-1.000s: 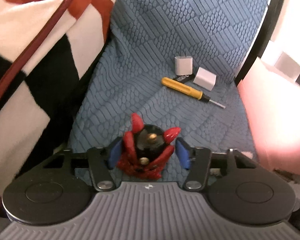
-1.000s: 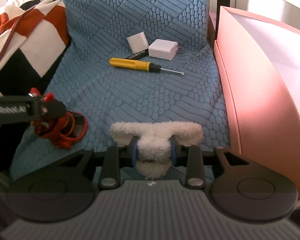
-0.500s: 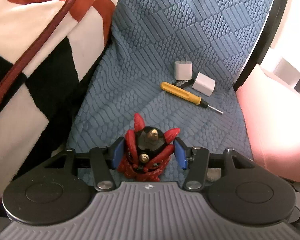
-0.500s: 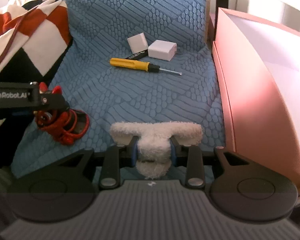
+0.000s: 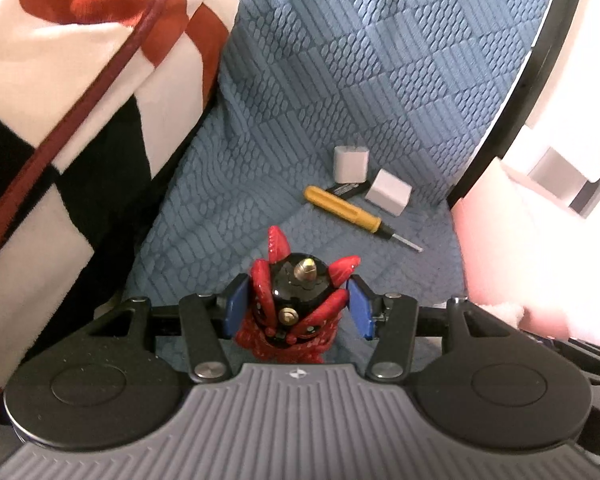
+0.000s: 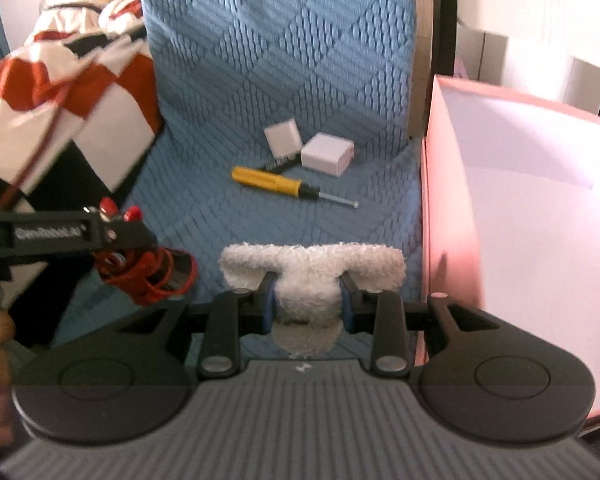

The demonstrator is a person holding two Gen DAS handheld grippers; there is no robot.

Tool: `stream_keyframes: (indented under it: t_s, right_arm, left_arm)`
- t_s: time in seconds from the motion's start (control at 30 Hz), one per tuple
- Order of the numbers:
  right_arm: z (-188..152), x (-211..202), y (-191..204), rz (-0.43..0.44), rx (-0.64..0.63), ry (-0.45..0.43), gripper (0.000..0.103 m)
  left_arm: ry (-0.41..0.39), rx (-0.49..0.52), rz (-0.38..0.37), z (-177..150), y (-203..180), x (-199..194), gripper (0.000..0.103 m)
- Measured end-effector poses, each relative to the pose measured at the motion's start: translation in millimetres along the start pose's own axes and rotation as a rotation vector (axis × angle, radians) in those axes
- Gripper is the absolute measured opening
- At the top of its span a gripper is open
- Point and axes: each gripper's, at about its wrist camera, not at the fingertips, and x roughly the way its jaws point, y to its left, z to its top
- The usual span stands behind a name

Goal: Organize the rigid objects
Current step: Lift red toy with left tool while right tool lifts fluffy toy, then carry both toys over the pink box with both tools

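Observation:
My left gripper (image 5: 298, 306) is shut on a red and black spiky figurine (image 5: 296, 304) and holds it above the blue quilted cover (image 5: 340, 80). It shows at the left of the right wrist view (image 6: 116, 236), with the figurine's red cord (image 6: 156, 280) hanging below. My right gripper (image 6: 308, 300) is shut on a white fluffy toy (image 6: 312, 276). Farther off on the cover lie a yellow-handled screwdriver (image 5: 348, 210) (image 6: 276, 182), two white charger blocks (image 5: 352, 164) (image 6: 326, 154) and a black pen (image 6: 280, 164).
An open pink box (image 6: 520, 220) stands on the right, its wall close to my right gripper. A red, white and black checked blanket (image 5: 68, 100) is heaped on the left. A black frame bar (image 5: 528, 80) edges the cover at the right.
My left gripper has closed on the figurine and lifted it off the cover. Both grippers have risen, the right one still holding the fluffy toy.

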Motion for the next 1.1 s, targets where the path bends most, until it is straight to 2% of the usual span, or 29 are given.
stream_keyframes:
  t_s: [0.37,0.67,0.9,1.1]
  right_arm:
    - [16,-68,8,0.024,-0.035,-0.091,0.034]
    - [13,-110,11,0.035,-0.043,-0.133,0.034]
    - [11,-125,8,0.044,-0.032,-0.140,0.034]
    - [7,-134,-4,0.032,-0.018,-0.147,0.034]
  left_arm:
    - [-0.065,0.003,-0.066,13,-26,-62,0.058]
    - [-0.102,-0.009,-0.095,19,-37,-115,0.058]
    - [-0.116,-0.008,-0.094,14,-43,-135,0.058]
    - [-0.111,-0.017,-0.129,12,-59,-135,0.058]
